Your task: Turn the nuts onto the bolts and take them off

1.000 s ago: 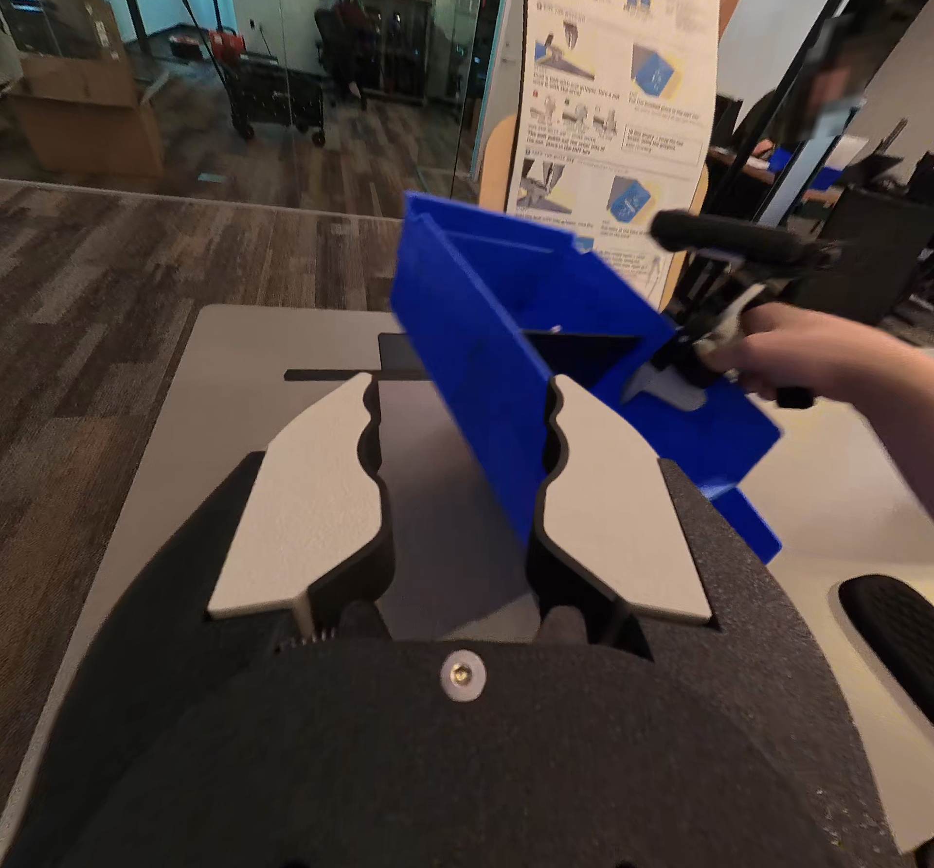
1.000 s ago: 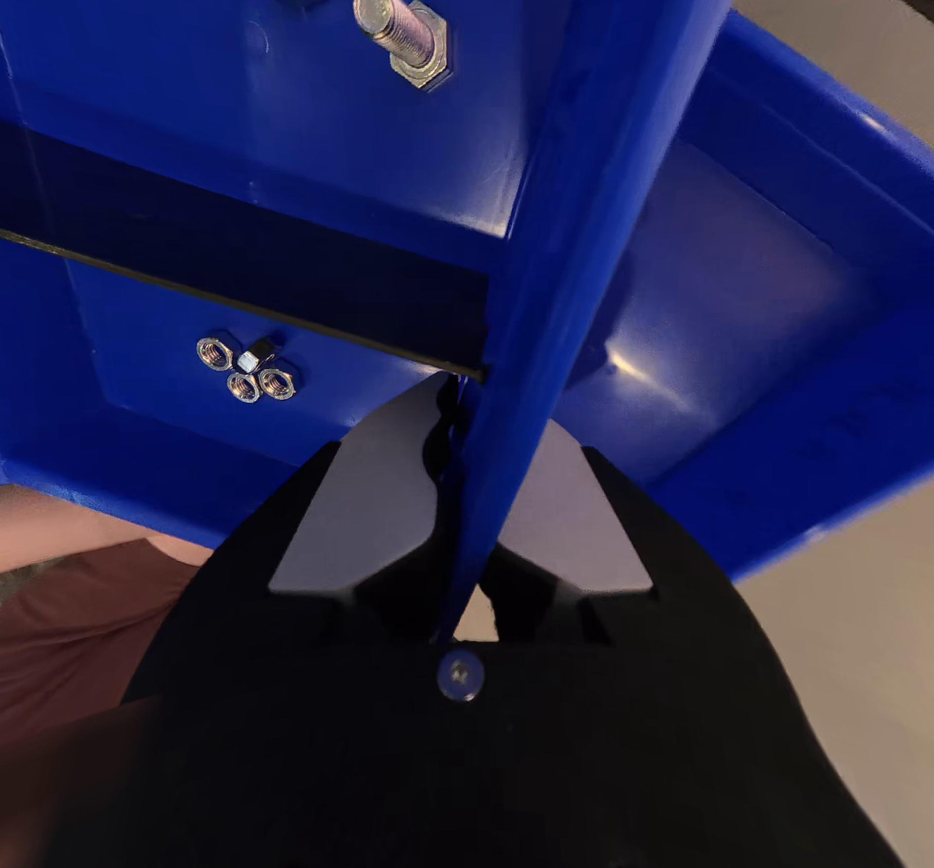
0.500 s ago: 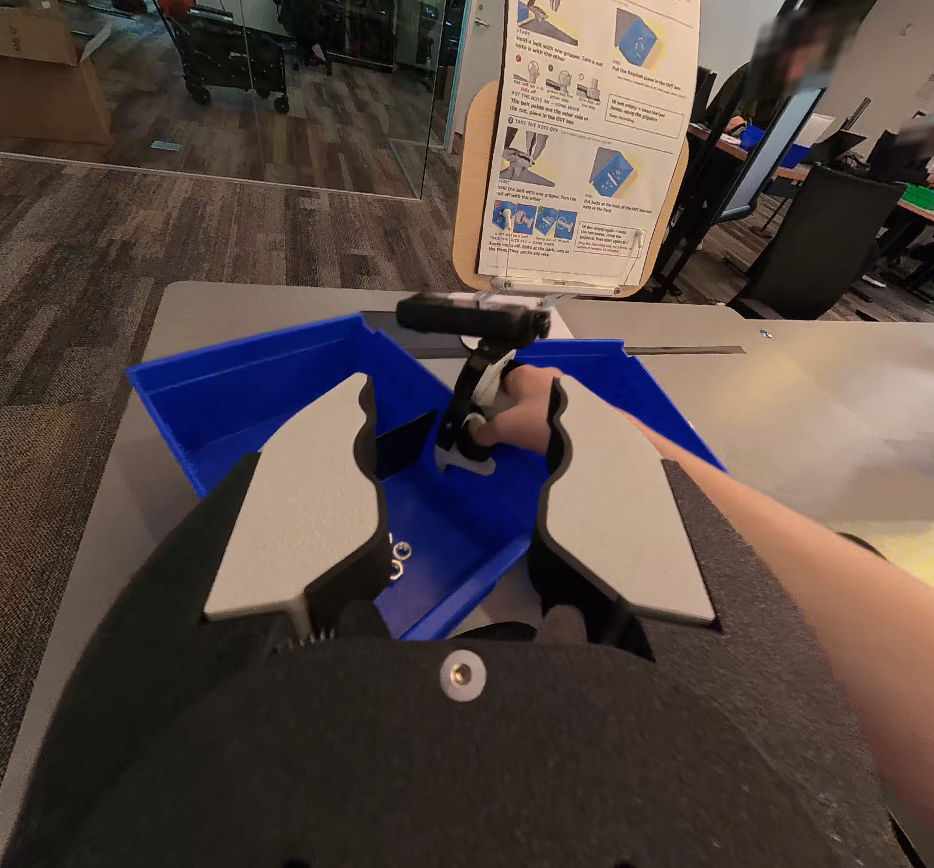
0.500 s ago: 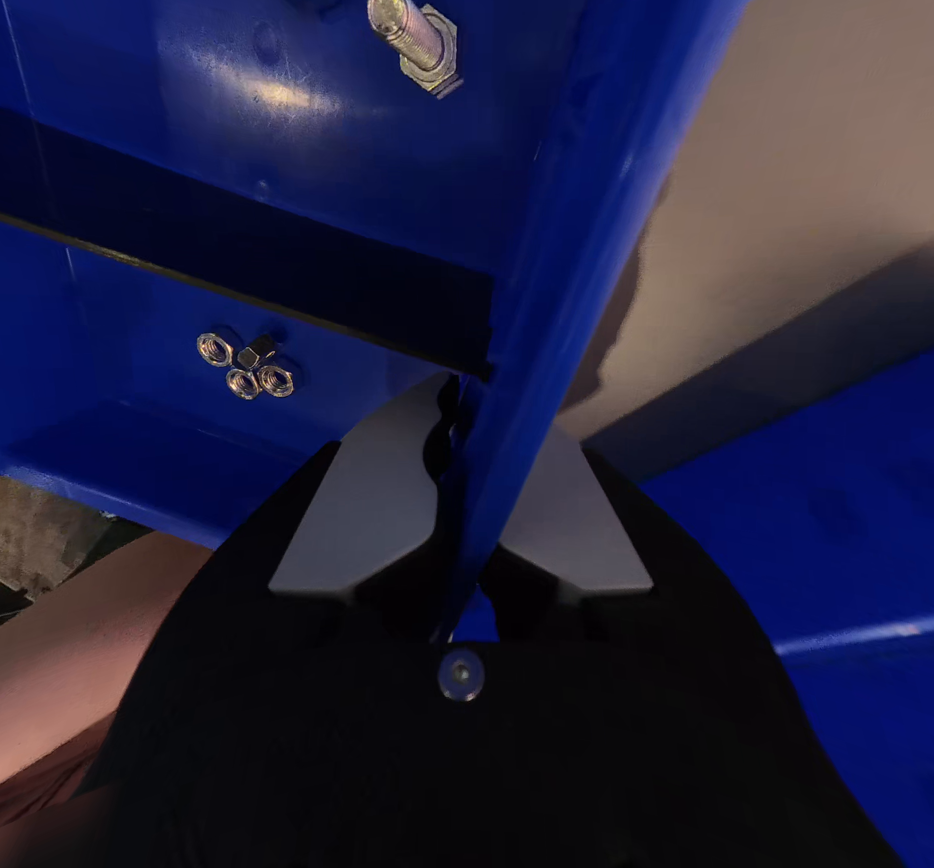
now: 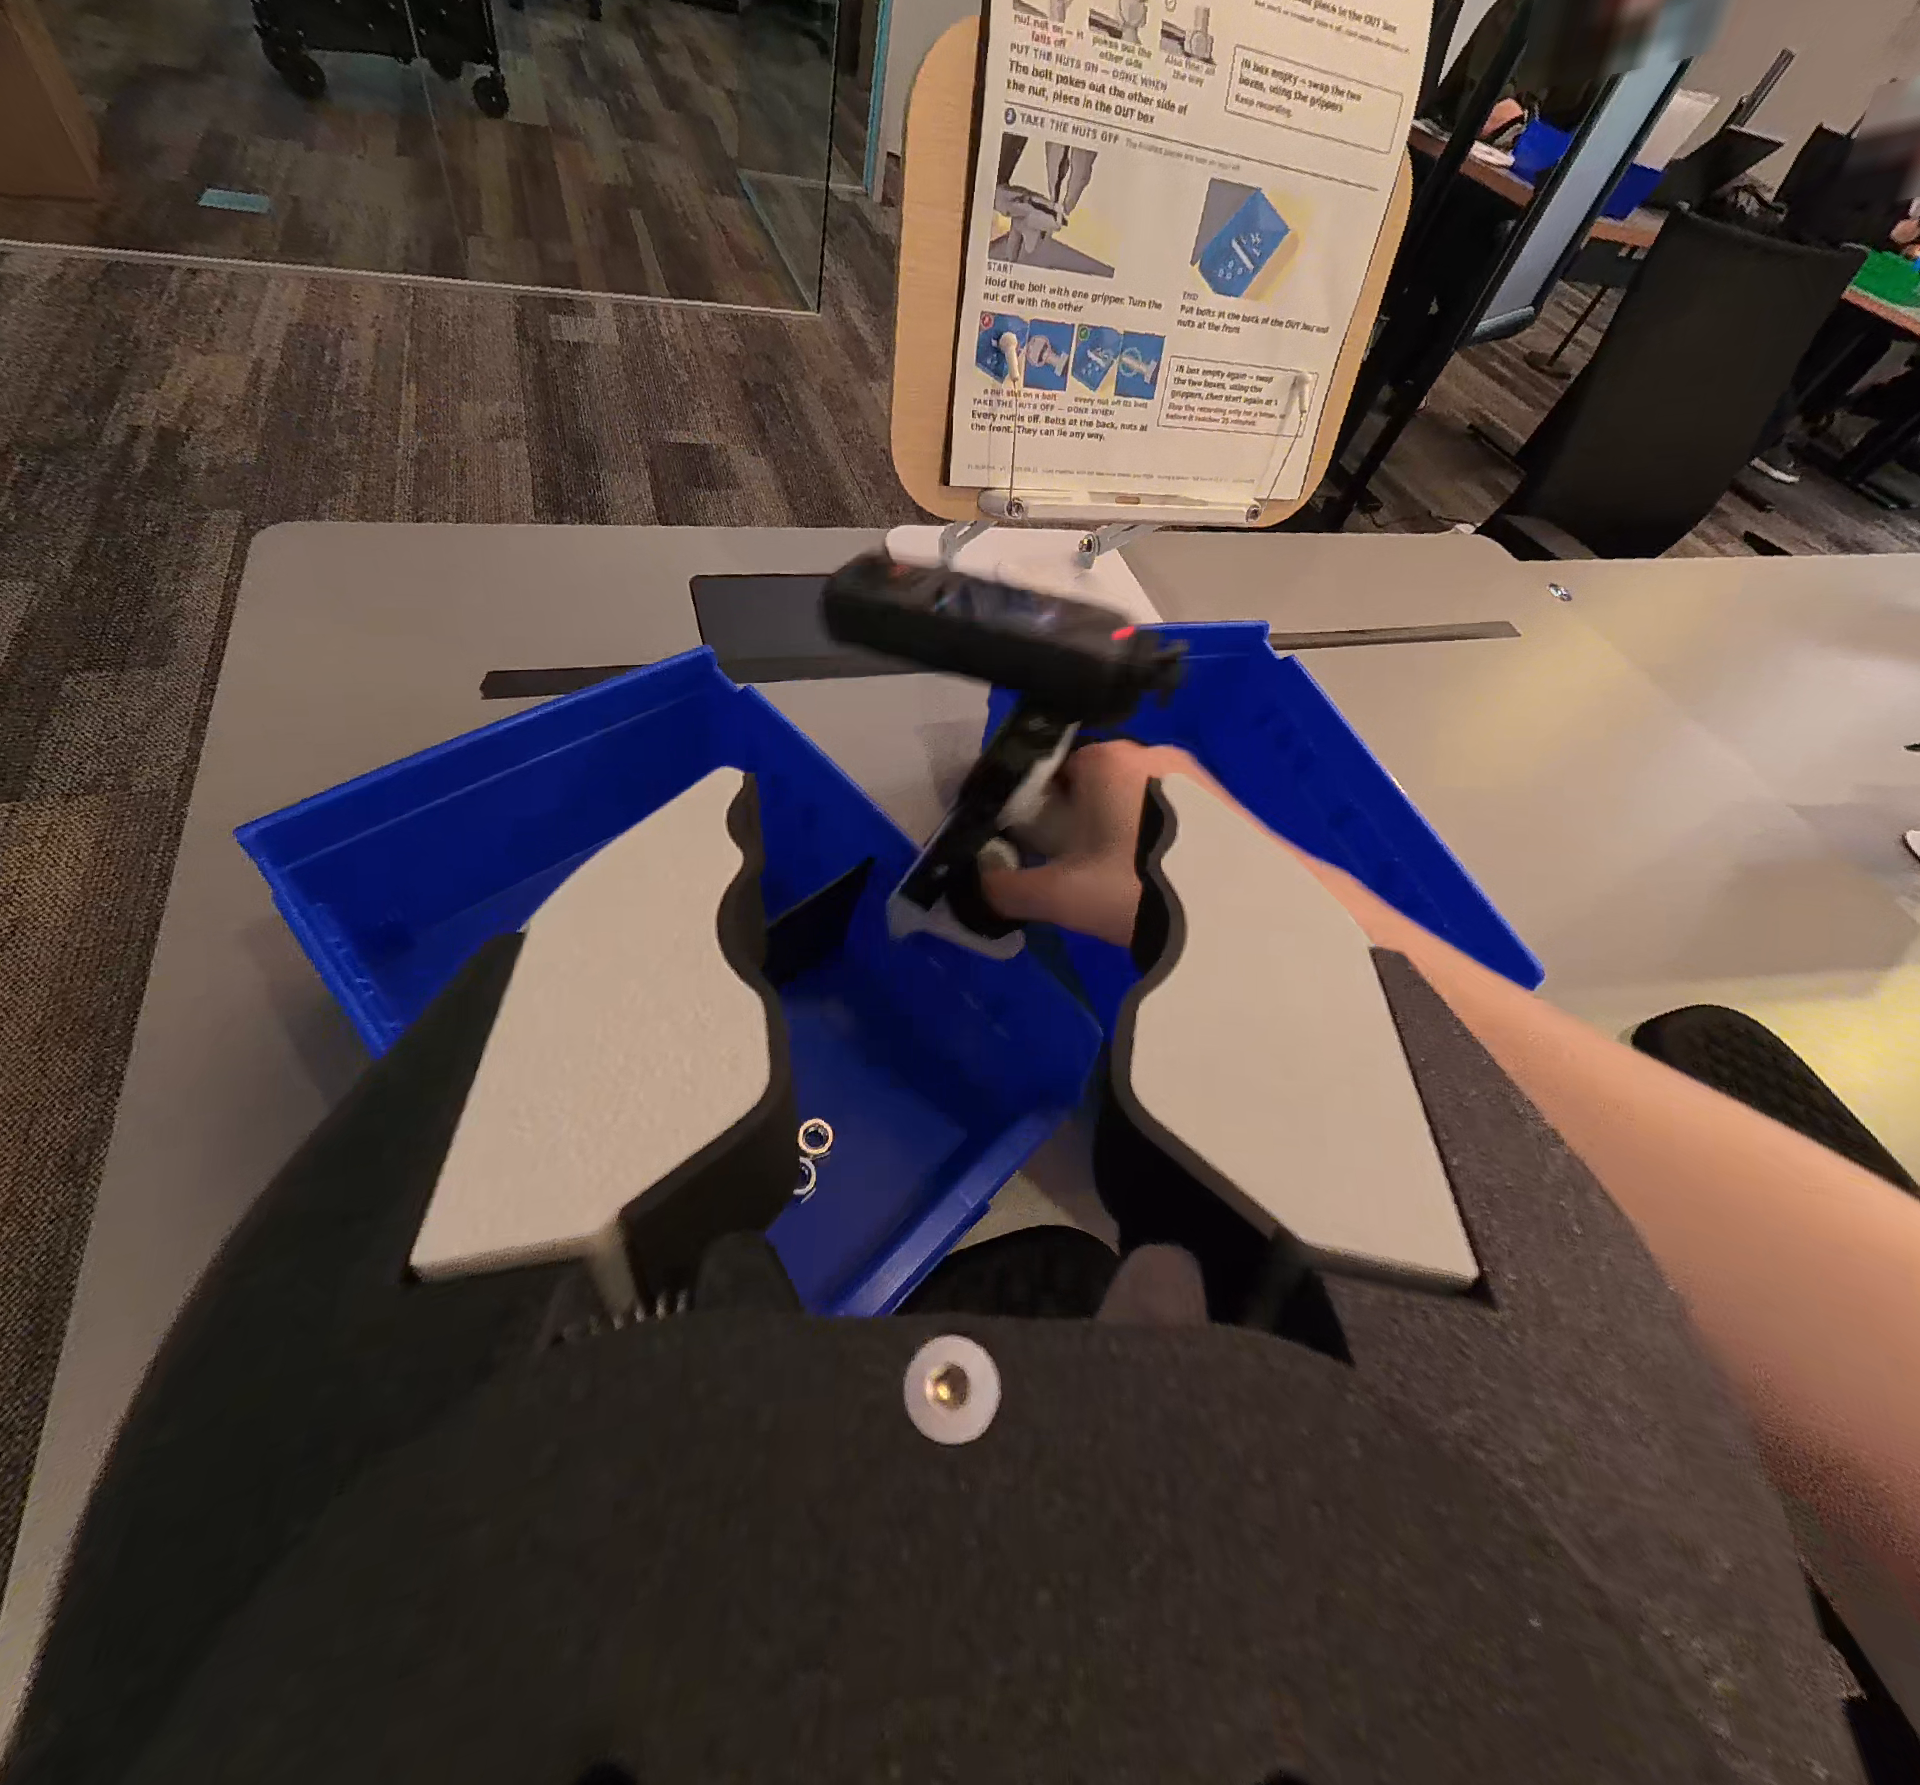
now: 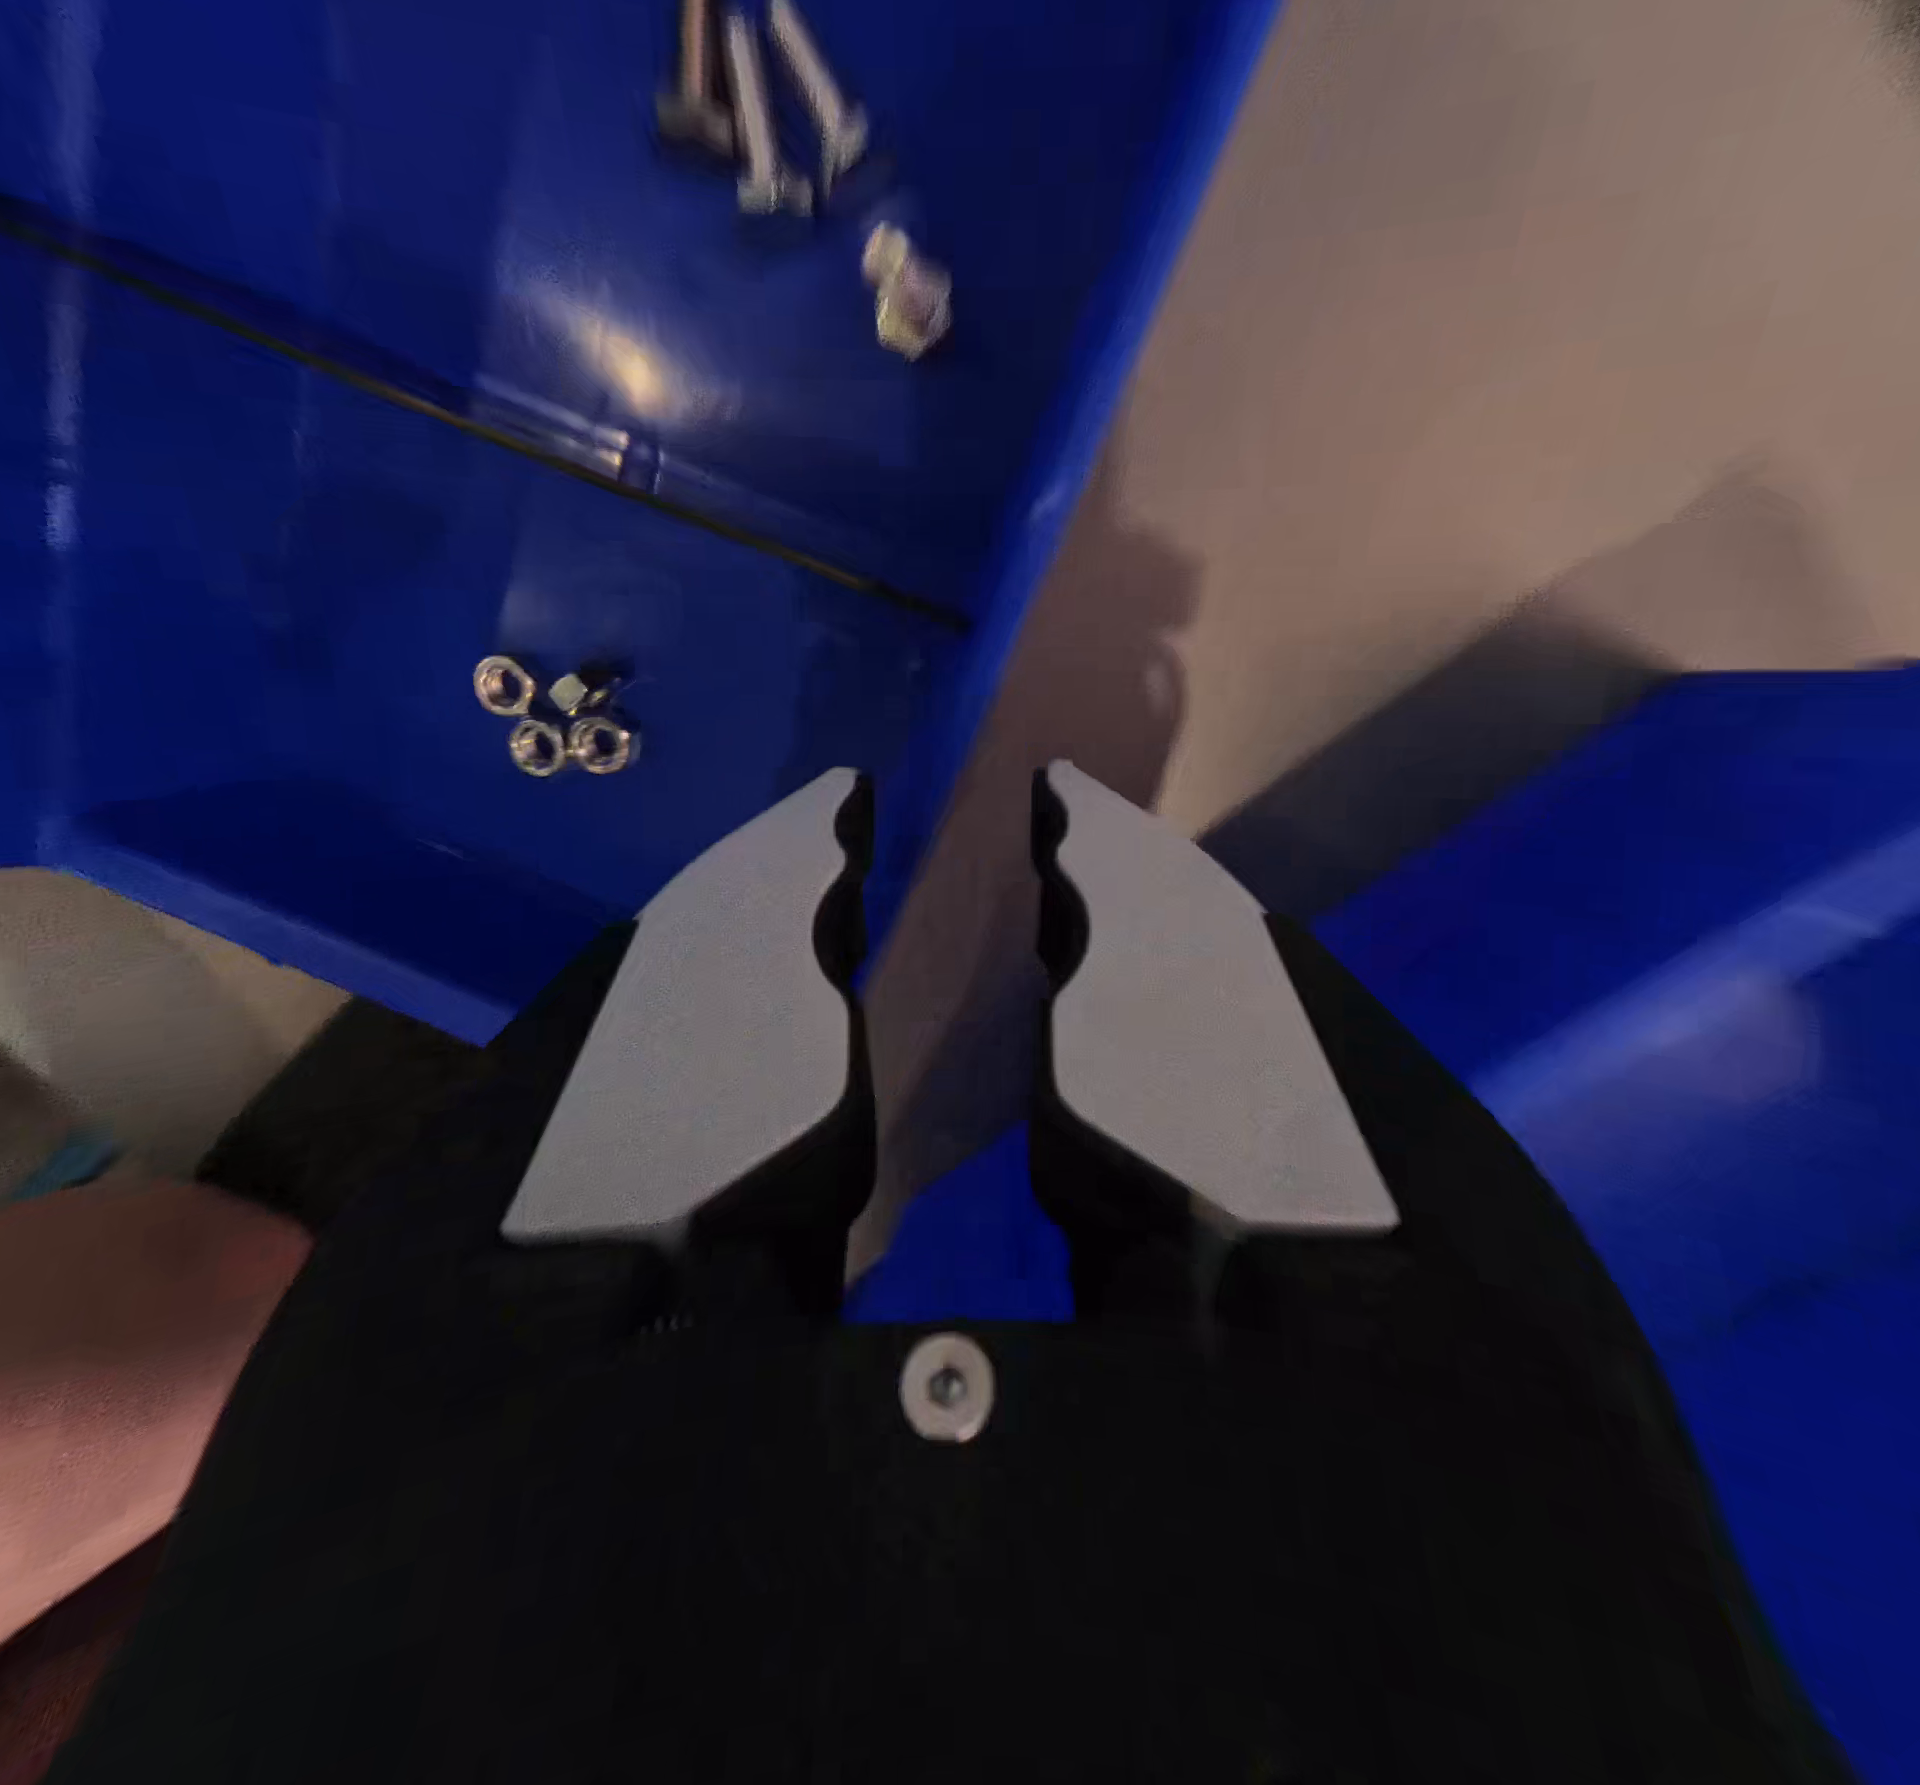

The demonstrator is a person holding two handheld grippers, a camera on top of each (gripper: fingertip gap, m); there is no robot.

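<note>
Room: an office with wood-pattern floor, glass walls and an instruction sheet [image 5: 1184,177] standing at the far edge of the grey surface [image 5: 416,613].
Bins: two blue bins lie on the surface; the left bin [image 5: 499,842] is near, the right bin [image 5: 1351,800] is just beside it.
Change: half a second ago the right hand-held gripper [image 6: 951,779] was clamped on the wall of the left bin; now its jaws stand apart, a narrow gap, with the wall edge between them but not pressed. The bin is set down.
Left hand-held gripper [image 5: 945,790]: wide apart, holding nothing, above the near end of the left bin.
Bolts [image 6: 758,94]: three lie in the back compartment, with one short bolt [image 6: 906,301] near them that seems to carry a nut.
Nuts [image 6: 556,727]: four lie close together in the front compartment, behind the black divider [image 6: 520,426].
Meaning: the bin handling looks finished; I judge the next step is to take a bolt and a nut and thread them.
</note>
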